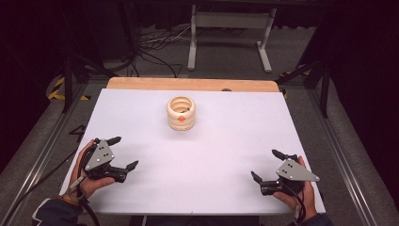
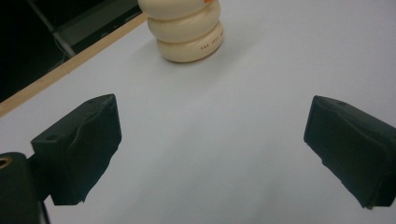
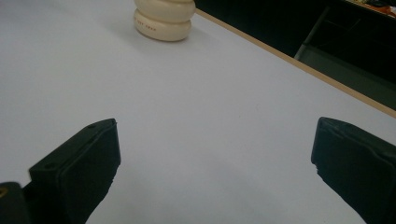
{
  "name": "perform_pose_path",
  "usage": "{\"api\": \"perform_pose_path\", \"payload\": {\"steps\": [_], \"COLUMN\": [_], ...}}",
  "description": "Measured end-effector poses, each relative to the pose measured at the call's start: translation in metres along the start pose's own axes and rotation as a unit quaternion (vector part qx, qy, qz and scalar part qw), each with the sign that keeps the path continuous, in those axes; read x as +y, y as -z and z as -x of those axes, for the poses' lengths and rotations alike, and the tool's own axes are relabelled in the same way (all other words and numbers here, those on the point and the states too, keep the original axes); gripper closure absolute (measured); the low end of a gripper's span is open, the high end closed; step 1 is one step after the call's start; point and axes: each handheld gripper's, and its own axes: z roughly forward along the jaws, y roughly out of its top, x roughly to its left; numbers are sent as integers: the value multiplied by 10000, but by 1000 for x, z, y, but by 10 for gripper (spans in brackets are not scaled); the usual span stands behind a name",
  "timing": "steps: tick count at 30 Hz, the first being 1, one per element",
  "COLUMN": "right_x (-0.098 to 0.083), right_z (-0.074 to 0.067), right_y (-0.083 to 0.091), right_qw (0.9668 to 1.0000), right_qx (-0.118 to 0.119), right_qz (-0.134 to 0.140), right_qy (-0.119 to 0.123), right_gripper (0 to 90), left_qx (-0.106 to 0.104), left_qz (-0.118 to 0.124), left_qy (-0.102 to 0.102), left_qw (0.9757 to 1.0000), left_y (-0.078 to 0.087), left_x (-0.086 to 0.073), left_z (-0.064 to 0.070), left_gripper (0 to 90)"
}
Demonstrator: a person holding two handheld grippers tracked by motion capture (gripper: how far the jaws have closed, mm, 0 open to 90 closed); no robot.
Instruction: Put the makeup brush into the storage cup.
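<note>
Though ribbed, cream container [image 1: 181, 113] upright.

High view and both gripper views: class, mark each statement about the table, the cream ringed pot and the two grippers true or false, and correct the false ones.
1. The cream ringed pot stands upright on the white table. True.
2. The left gripper is shut on the pot. False: its jaws are open, apart from the pot.
3. The right gripper is open. True.
4. The pot lies on its side by the right gripper. False: it stands upright toward the far edge.
</note>
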Motion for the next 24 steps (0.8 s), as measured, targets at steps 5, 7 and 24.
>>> {"api": "perform_pose_path", "payload": {"steps": [5,7,24], "right_x": [-1,0,-4], "right_z": [0,0,0], "right_y": [-1,-1,-2], "right_qw": [10000,10000,9999], "right_qx": [10,13,30], "right_qz": [-35,-23,-97], "right_qy": [17,12,25], "right_gripper": [20,20,20], "left_qx": [-3,-4,-93], "left_qz": [-48,-91,-110], "left_qy": [73,113,507], "left_qw": [10000,9999,9986], "left_y": [5,7,20], "left_x": [-10,-14,-42], "left_z": [-1,-1,5], "left_gripper": [45,45,46]}}
